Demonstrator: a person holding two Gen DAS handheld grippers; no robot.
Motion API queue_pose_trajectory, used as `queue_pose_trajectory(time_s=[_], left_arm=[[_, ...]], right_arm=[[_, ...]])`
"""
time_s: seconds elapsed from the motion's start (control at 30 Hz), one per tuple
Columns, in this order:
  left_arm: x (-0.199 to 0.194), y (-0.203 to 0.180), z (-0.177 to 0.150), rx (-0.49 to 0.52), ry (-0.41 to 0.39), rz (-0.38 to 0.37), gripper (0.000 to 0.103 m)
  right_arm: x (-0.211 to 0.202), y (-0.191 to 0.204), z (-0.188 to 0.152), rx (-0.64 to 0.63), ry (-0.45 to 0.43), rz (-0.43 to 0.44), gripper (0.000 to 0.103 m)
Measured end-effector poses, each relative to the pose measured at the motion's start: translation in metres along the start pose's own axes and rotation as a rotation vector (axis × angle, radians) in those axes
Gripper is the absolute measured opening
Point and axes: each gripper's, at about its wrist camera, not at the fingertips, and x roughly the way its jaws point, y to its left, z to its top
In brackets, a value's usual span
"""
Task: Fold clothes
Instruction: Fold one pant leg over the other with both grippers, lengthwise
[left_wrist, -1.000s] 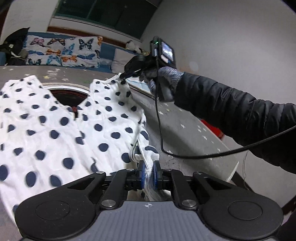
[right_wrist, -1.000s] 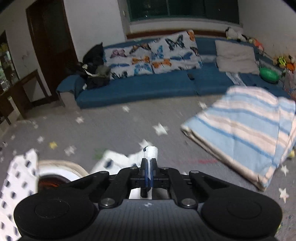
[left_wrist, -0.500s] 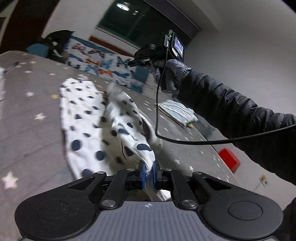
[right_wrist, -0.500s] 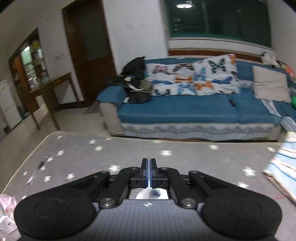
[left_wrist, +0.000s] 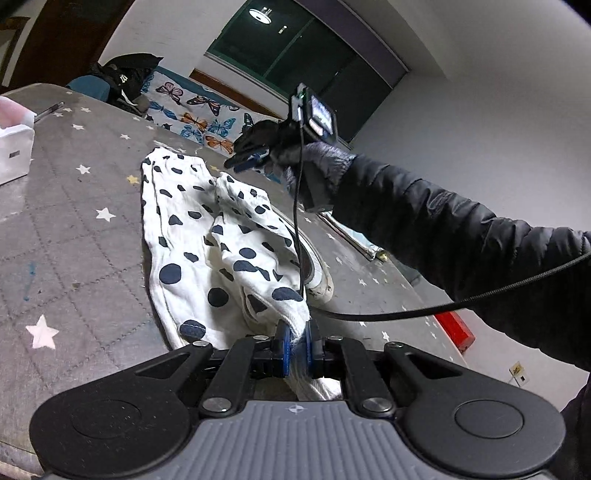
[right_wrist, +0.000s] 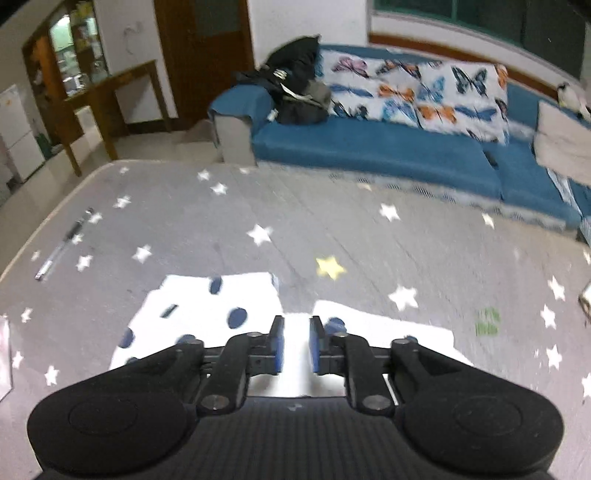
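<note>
since half a second ago, right gripper (right_wrist: 296, 345) has released; jaws parted. left gripper (left_wrist: 297, 347) clamps one soft white dotted garment (left_wrist: 207, 236), crumpled on quilted star-print mattress (left_wrist: 74, 236).

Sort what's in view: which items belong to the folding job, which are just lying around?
Job: polka-dot garment; left gripper, clamped on its edge; right gripper, open above it.

Lying about: pen, white box, striped folded cloth, dark jacket on sofa.
</note>
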Motion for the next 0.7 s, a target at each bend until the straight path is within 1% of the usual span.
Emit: queue_pose_trajectory(time_s=[0.07, 0.1, 0.13, 0.23, 0.3, 0.37, 0.4, 0.43, 0.53, 0.63, 0.7], left_arm=[[0.002, 0.001, 0.000, 0.001, 0.002, -0.002, 0.009], [0.002, 0.001, 0.000, 0.001, 0.003, -0.003, 0.009], [0.003, 0.001, 0.000, 0.001, 0.005, -0.004, 0.009], [0.005, 0.003, 0.000, 0.002, 0.007, -0.003, 0.009], [0.005, 0.003, 0.000, 0.001, 0.007, -0.003, 0.009], [0.005, 0.004, 0.000, 0.002, 0.007, -0.002, 0.009], [0.005, 0.004, 0.000, 0.002, 0.006, -0.001, 0.009], [0.005, 0.004, 0.000, 0.002, 0.003, -0.001, 0.009], [0.003, 0.004, 0.000, 0.002, -0.006, -0.003, 0.009], [0.000, 0.003, 0.000, 0.007, -0.018, -0.007, 0.009], [-0.002, 0.003, 0.001, 0.012, -0.026, -0.011, 0.009]], right_arm=[[0.006, -0.002, 0.000, 0.004, 0.006, 0.006, 0.025], [0.009, -0.003, -0.002, 0.010, 0.003, 0.006, 0.029], [0.012, -0.004, -0.003, 0.016, 0.004, 0.005, 0.031], [0.021, -0.004, -0.005, 0.014, 0.012, -0.014, 0.031], [0.027, -0.003, -0.008, 0.013, 0.020, -0.050, 0.031], [0.035, -0.002, -0.012, 0.018, 0.038, -0.081, 0.028], [0.036, -0.003, -0.014, 0.020, 0.028, -0.087, 0.022], [0.036, -0.003, -0.015, 0.022, 0.018, -0.092, 0.013], [0.031, -0.007, -0.016, 0.038, -0.008, -0.096, 0.004], [0.014, -0.010, -0.010, 0.071, -0.058, -0.059, 0.003], [-0.001, -0.006, -0.004, 0.066, -0.101, -0.033, 0.003]])
